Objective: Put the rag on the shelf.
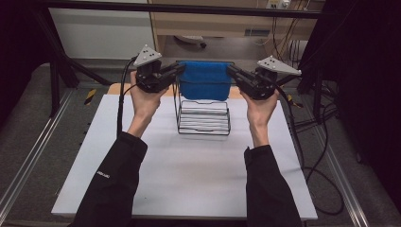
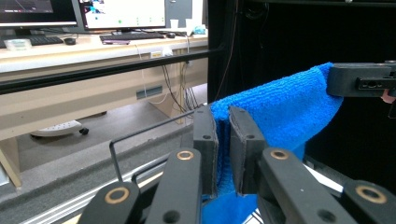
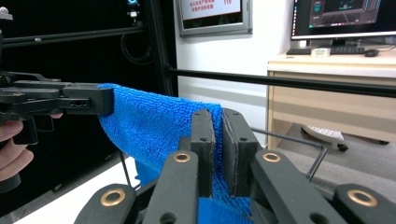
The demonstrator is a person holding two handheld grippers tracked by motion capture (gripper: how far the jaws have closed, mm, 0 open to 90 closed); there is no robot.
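The white worktop (image 1: pixel 189 175) fills the middle of the high view, with the person's two dark sleeves coming in from six o'clock. Toward twelve o'clock on it stands a black wire rack (image 1: pixel 203 116), its bare lower rungs facing the camera and its top rail hidden behind cloth.

A blue microfibre towel (image 1: pixel 204 80) is stretched flat between the two hands, above the rack at its twelve o'clock edge and well off the worktop surface. It hangs like a short curtain; whether its fold already rests on the top rail or is just clear of it I cannot tell.

The left hand-held gripper (image 1: pixel 176 72) comes in from nine o'clock and is clamped on the towel's left edge; in the left gripper view the jaws stand nearly together with blue pile pinched between them (image 2: pixel 223 154). The right hand-held gripper (image 1: pixel 232 72) comes in from three o'clock and is likewise clamped on the right edge, cloth squeezed between its pads (image 3: pixel 218 154).

By my reading, the pick-up and spreading are done: the towel is lifted, held taut at both ends and lined up over the rack. What looks left is to lower it onto the rail so it drapes evenly on both sides, then let go with both grippers and draw them away.
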